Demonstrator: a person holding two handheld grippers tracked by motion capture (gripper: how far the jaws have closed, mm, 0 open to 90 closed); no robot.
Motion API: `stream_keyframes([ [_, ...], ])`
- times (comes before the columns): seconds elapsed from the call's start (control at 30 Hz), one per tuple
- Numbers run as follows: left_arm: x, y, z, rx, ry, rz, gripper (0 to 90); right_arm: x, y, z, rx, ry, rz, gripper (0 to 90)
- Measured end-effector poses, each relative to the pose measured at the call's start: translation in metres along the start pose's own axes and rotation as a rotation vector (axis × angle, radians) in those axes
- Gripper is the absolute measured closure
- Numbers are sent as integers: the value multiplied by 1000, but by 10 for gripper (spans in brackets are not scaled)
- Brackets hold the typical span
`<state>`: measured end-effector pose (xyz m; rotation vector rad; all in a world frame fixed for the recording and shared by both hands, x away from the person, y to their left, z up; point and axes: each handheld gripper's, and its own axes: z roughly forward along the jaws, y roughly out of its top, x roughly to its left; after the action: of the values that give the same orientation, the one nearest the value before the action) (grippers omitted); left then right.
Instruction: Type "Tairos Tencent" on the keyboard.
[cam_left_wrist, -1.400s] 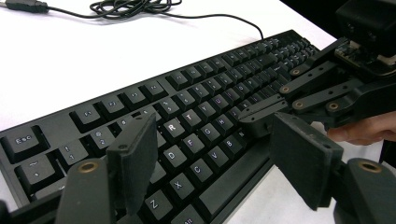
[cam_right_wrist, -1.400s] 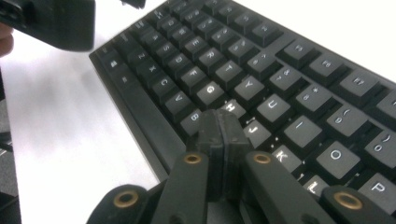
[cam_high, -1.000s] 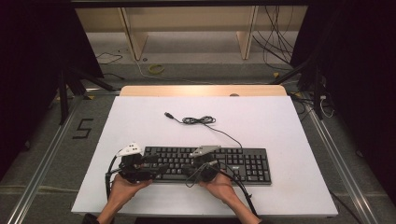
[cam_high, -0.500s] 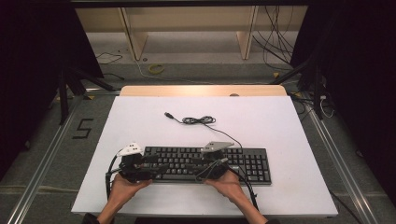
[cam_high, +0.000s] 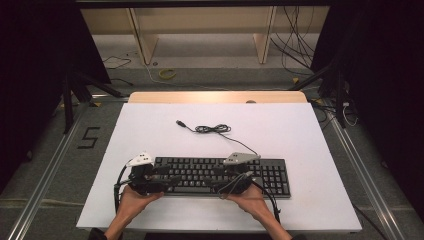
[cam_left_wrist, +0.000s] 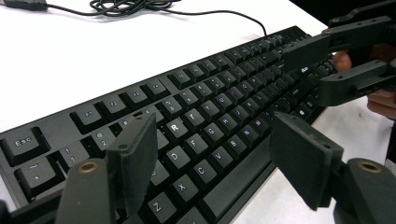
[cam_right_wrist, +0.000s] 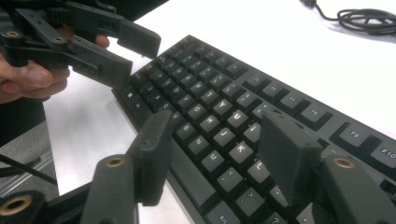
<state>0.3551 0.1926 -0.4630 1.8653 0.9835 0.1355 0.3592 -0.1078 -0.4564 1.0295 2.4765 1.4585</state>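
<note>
1. The left gripper (cam_high: 172, 179) hovered over the left end of the black keyboard (cam_high: 270, 175), its fingers (cam_left_wrist: 135, 158) spread, with letter keys below the gap between them
2. The right gripper (cam_high: 216, 181) hung over the keyboard's middle, fingers (cam_right_wrist: 287, 154) likewise spread above the keys
3. The keyboard lay on the white worktop (cam_high: 300, 135); its coiled cable (cam_high: 212, 129) rested beyond both grippers
</note>
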Motion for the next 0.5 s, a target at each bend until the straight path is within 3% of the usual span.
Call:
stream_keyframes([
  [0.5,1,4,6,20,2,2,329,-4,-8,-17,-22,-11,5,389],
])
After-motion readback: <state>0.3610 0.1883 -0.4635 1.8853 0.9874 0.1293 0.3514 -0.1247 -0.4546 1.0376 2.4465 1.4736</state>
